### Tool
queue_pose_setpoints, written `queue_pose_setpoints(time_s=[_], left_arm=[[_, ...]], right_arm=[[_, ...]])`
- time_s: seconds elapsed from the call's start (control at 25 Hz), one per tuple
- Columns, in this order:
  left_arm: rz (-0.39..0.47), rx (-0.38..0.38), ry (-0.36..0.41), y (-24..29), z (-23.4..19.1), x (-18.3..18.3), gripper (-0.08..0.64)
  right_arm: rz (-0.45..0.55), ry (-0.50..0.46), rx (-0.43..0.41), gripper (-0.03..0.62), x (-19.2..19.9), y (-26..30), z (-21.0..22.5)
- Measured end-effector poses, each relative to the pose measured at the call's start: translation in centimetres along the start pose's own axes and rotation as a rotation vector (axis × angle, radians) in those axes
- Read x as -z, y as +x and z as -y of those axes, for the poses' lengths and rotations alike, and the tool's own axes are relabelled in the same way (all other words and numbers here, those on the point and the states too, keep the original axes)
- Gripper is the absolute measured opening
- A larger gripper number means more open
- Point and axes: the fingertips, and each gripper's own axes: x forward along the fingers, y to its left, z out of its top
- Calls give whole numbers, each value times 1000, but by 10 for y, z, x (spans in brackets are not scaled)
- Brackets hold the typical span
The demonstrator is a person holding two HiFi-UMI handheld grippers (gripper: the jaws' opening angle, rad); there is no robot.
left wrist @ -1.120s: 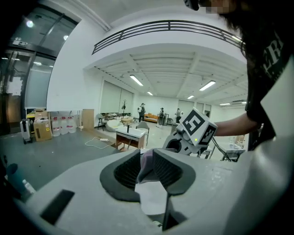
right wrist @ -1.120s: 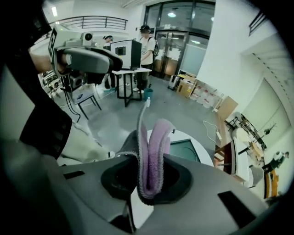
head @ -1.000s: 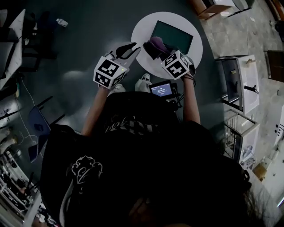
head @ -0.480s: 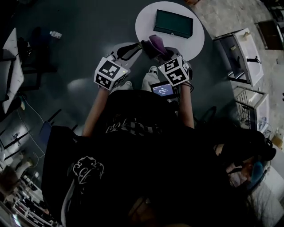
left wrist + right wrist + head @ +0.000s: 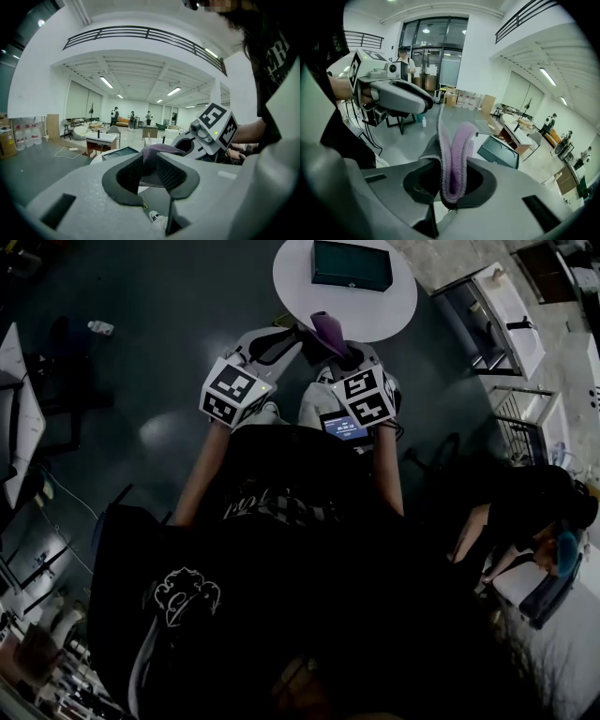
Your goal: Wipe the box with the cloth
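Note:
A dark green box point(image 5: 352, 265) lies flat on a round white table point(image 5: 292, 282), ahead of both grippers. My right gripper point(image 5: 337, 351) is shut on a folded purple cloth point(image 5: 327, 328), which stands up from its jaws point(image 5: 454, 140) in the air short of the table's near edge. My left gripper point(image 5: 289, 337) is open just left of the cloth. In the left gripper view the cloth's end point(image 5: 158, 150) shows right at my fingertips, with the right gripper point(image 5: 190, 144) behind it. The box point(image 5: 499, 152) is beyond the cloth in the right gripper view.
The person's shoes point(image 5: 317, 401) and a small lit screen point(image 5: 343, 426) are below the grippers. Another person point(image 5: 530, 521) sits at the right beside white cabinets point(image 5: 497, 320). A bottle point(image 5: 100, 327) lies on the dark floor at the left.
Both grippers and the cloth have drawn back from over the table toward the body. The table and box now sit farther up the head view. The left gripper has come closer to the cloth.

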Motion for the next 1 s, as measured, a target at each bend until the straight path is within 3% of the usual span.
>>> queue_pose_setpoints(time_s=[1.0], left_arm=[[23,51,49,19,11,-16,83]], right_arm=[[11,6,73,55,7,-16,20]])
